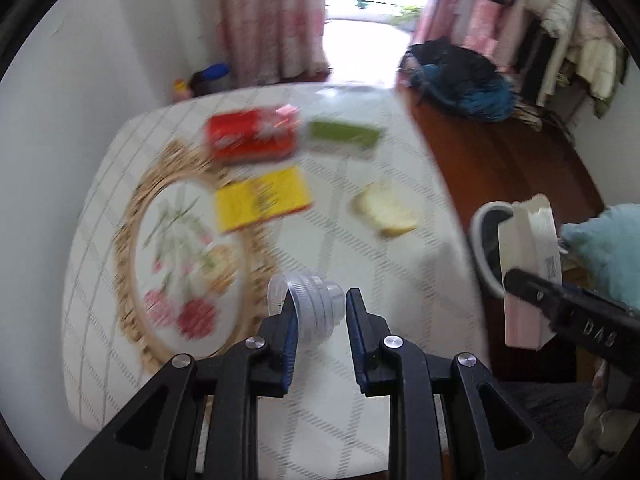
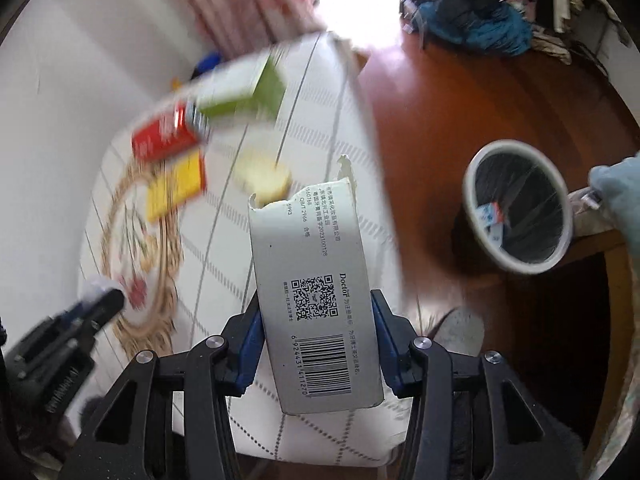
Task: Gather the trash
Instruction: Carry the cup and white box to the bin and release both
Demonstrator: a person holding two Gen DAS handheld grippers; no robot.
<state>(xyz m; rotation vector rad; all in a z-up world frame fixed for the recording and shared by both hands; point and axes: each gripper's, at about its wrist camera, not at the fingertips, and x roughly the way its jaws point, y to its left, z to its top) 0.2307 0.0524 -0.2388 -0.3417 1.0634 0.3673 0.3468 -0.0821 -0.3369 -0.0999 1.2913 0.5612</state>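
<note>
My left gripper (image 1: 320,312) is shut on a clear plastic cup (image 1: 316,312), held above the white checked tabletop (image 1: 400,280). My right gripper (image 2: 316,320) is shut on a torn white carton (image 2: 316,288) with a barcode and QR code, held off the table's right edge; the carton also shows in the left wrist view (image 1: 528,264). A white trash bin (image 2: 520,208) with a black liner stands on the floor to the right and holds a small blue and white scrap. On the table lie a red box (image 1: 252,136), a yellow box (image 1: 262,198), a green box (image 1: 344,138) and a pale crumpled scrap (image 1: 386,210).
A round embroidered mat (image 1: 188,264) with a woven rim covers the table's left side. Brown wooden floor (image 2: 460,92) lies right of the table. A dark blue bundle (image 1: 460,80) sits on the floor by hanging clothes. A white wall is at left, with pink curtains at the back.
</note>
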